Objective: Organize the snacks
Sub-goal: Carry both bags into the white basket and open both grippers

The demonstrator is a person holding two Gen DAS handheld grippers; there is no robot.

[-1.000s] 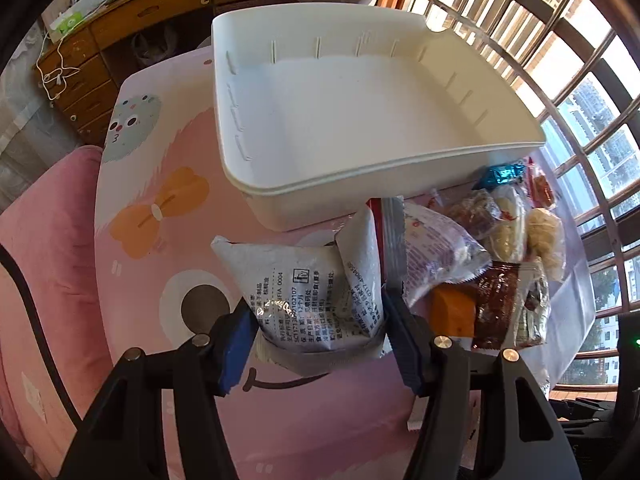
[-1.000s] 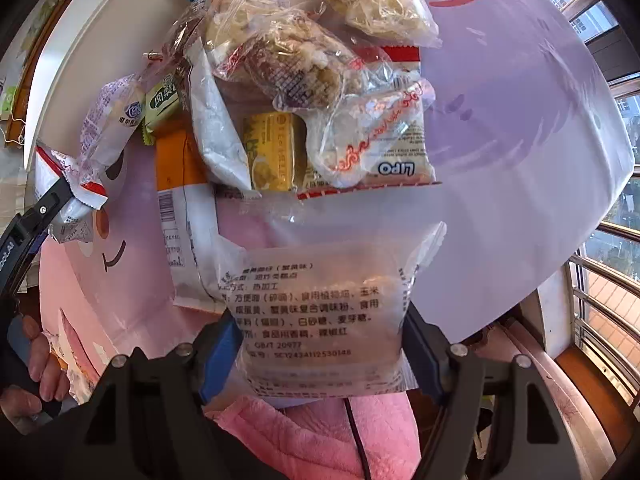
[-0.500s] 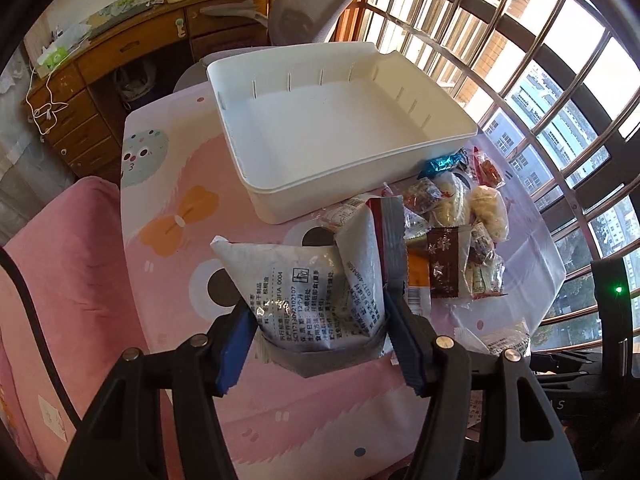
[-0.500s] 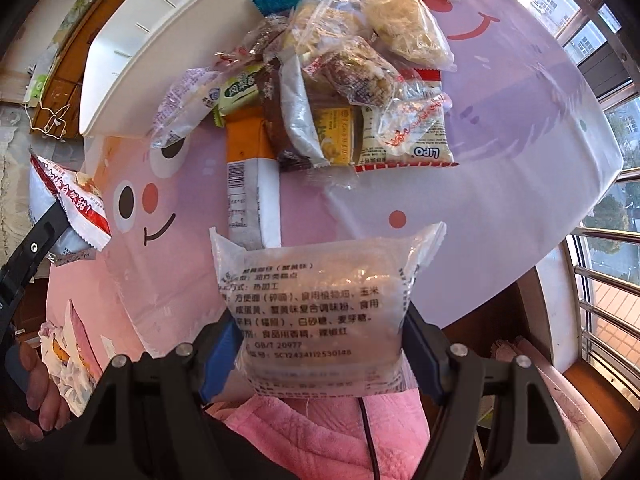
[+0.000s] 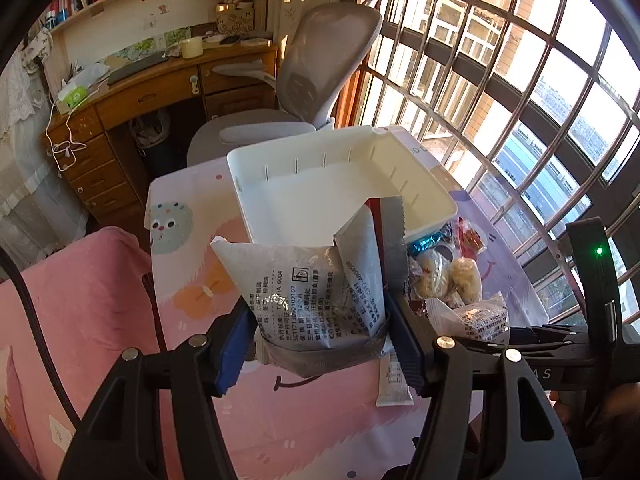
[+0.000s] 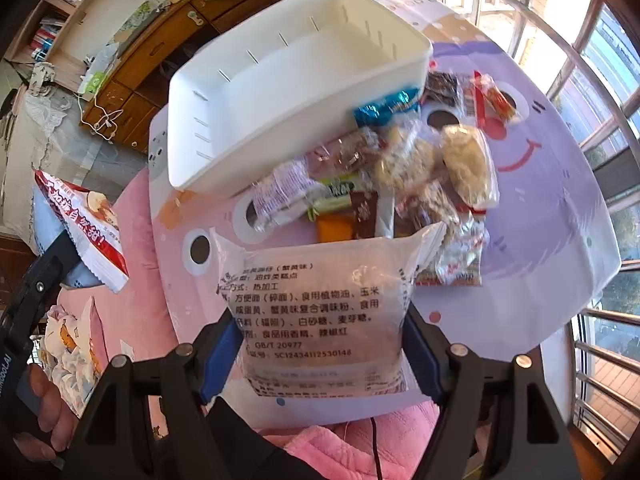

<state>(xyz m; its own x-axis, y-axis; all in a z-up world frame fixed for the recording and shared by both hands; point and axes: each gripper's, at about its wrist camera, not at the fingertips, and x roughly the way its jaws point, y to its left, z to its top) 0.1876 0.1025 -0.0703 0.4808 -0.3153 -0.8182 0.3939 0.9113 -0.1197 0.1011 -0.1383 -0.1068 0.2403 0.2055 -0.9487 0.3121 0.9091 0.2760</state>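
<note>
My left gripper (image 5: 320,344) is shut on a silver-backed snack bag (image 5: 316,296) with a red front, held in the air above the table; the same bag shows at the left of the right wrist view (image 6: 86,228). My right gripper (image 6: 320,354) is shut on a clear snack bag with printed text (image 6: 320,304), also held above the table. An empty white bin (image 5: 432,196) (image 6: 192,176) stands at the table's far side. A pile of several small snack packets (image 6: 400,176) (image 5: 444,276) lies on the table in front of the bin.
The round table has a pink and lilac cartoon cloth (image 6: 560,208). A grey office chair (image 5: 316,64) and a wooden desk (image 5: 152,92) stand behind it. Window bars (image 5: 520,92) run along the right. A pink cushion (image 5: 76,300) lies at the near left.
Both grippers have risen and pulled back from the table with their bags still held. The bin and snack pile now look smaller and farther away.
</note>
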